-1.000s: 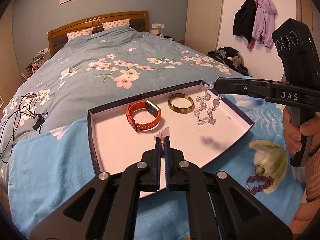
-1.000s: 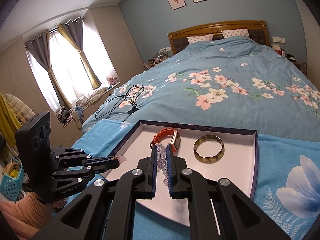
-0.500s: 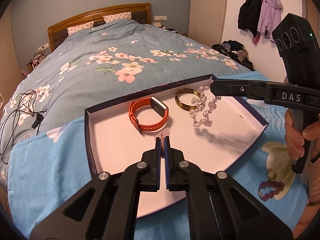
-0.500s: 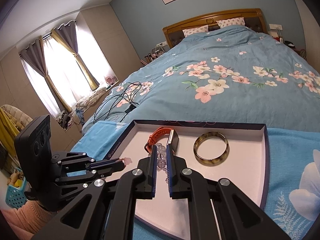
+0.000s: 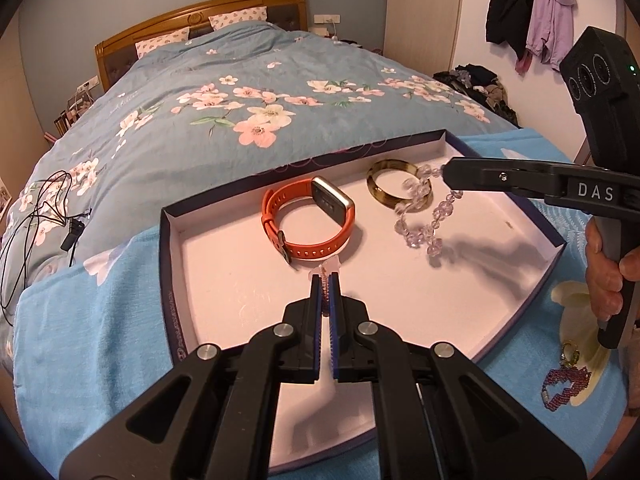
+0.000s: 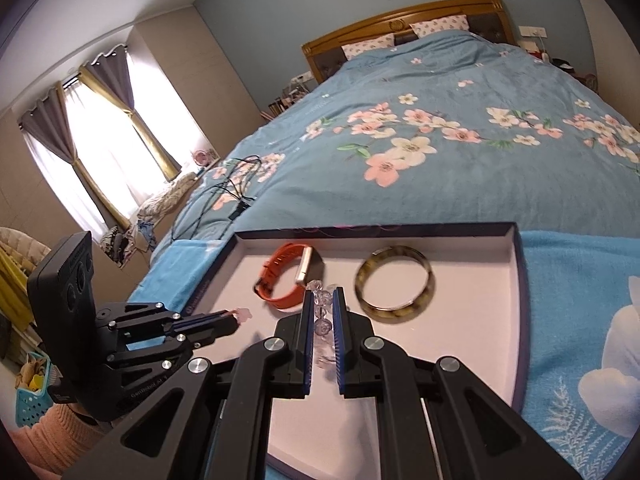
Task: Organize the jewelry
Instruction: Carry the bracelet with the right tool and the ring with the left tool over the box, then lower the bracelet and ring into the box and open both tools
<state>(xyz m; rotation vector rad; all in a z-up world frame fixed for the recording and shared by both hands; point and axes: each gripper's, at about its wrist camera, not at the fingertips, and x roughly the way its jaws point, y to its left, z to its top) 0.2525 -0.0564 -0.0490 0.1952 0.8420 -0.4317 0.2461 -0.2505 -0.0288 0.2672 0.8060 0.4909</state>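
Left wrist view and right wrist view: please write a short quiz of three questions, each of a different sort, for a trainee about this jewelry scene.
1. True or false: the orange watch lies inside the tray.
2. What does the right tool hold? A) brown bangle B) clear bead bracelet C) watch
3. Fill in: the purple beaded piece lies ____ the tray.

Key:
1. True.
2. B: the clear bead bracelet hangs from it, over the brown bangle.
3. Outside, on the blue cloth.

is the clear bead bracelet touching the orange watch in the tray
Apart. The left wrist view shows bare tray floor between the clear bead bracelet, hanging from the right gripper, and the orange watch.
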